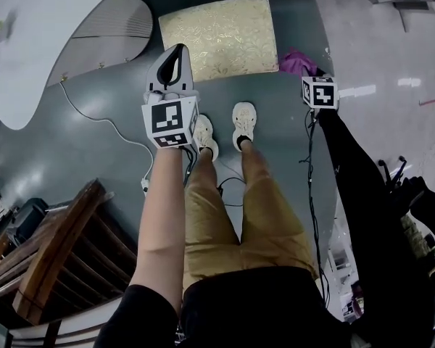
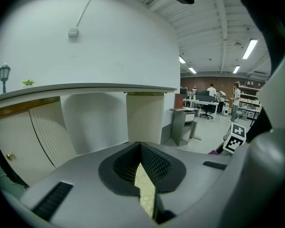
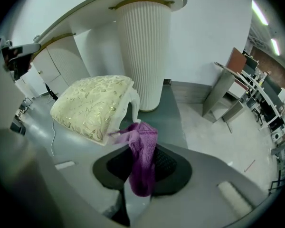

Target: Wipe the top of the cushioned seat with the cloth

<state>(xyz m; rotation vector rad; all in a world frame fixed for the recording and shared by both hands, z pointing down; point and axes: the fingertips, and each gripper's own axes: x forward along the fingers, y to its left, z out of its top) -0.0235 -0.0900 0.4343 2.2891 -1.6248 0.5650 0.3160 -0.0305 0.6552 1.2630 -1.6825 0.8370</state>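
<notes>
**Cushioned seat** [image 1: 217,38] — gold floral top facing up, low on the grey floor [image 1: 94,158] ahead of the person's shoes [image 1: 243,118], just beside a ribbed white pedestal [image 3: 142,46]. Its long axis runs left to right across the head view.

**Left gripper** [image 1: 175,64] — jaws closed tip to tip, nothing held, overlapping the seat's near-left corner in the head view.

**Right gripper** [image 3: 141,163] — clamped on the purple cloth [image 3: 145,141], off the seat's right edge, apart from it.

**Cloth** — bunched, long axis along the jaws, free end flopped toward the seat.

**Handling** — probably best to lay the loose end flat on the top, then sweep lengthwise in overlapping, light passes.
</notes>
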